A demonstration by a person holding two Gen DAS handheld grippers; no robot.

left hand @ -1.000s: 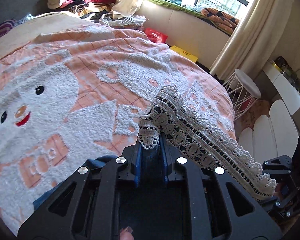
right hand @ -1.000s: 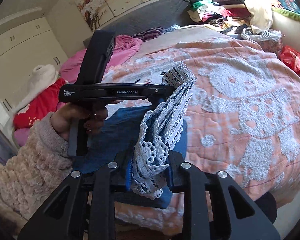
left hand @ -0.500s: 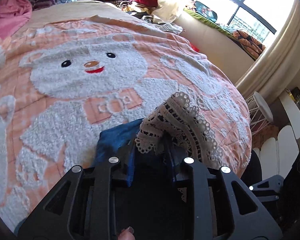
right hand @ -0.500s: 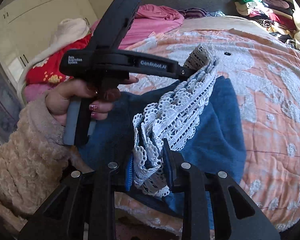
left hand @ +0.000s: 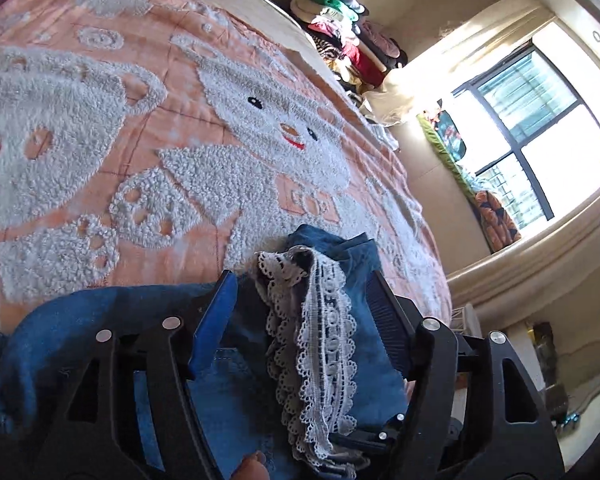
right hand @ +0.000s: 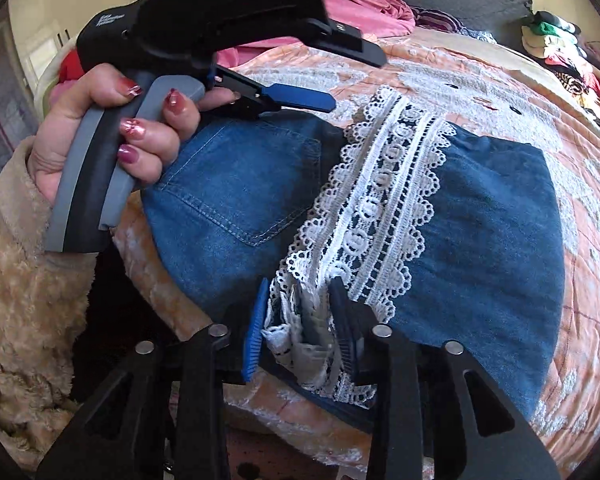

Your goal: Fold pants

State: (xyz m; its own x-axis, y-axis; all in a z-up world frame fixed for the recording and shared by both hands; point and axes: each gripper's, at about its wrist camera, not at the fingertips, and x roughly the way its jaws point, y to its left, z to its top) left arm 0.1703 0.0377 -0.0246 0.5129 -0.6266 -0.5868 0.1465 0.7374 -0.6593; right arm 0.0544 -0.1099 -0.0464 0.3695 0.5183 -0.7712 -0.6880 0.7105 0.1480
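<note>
**Release of the folded hem: handling notes for the denim pants**

The pants (right hand: 236,200) lie on the orange bedspread (left hand: 100,128), directly ahead of and beneath both claws. The lace-trimmed hem (right hand: 380,208) has been laid across the upper part, next to the back pocket (right hand: 244,184), so one fold appears made.

**Left gripper** (left hand: 304,300): jaws opening. The lace and a bunched denim edge sit between the fingers, but neither blue pad visibly presses on them; read it as released. The person's left hand (right hand: 112,132) holds its handle, seen up and to the left in the right wrist view.

**Right gripper** (right hand: 300,320): jaws opening. A crumpled end of the lace strip lies between the pads; the right-hand pad still seems to touch it, the left-hand pad stands off. Grip appears to be letting go rather than clamped.

**Handling (judgement):**
- Denim: soft but with body, moderately heavy; it should hold a crease and stay put on the nubbly bedspread.
- Lace: light, open-worked, prone to snagging on ribbed pads. Withdraw the claws straight back to avoid dragging it.
- Where to grip next: take the thick denim fold at each side, just outboard of the lace, not the lace itself. Seams and the waistband give the firmest purchase.
</note>
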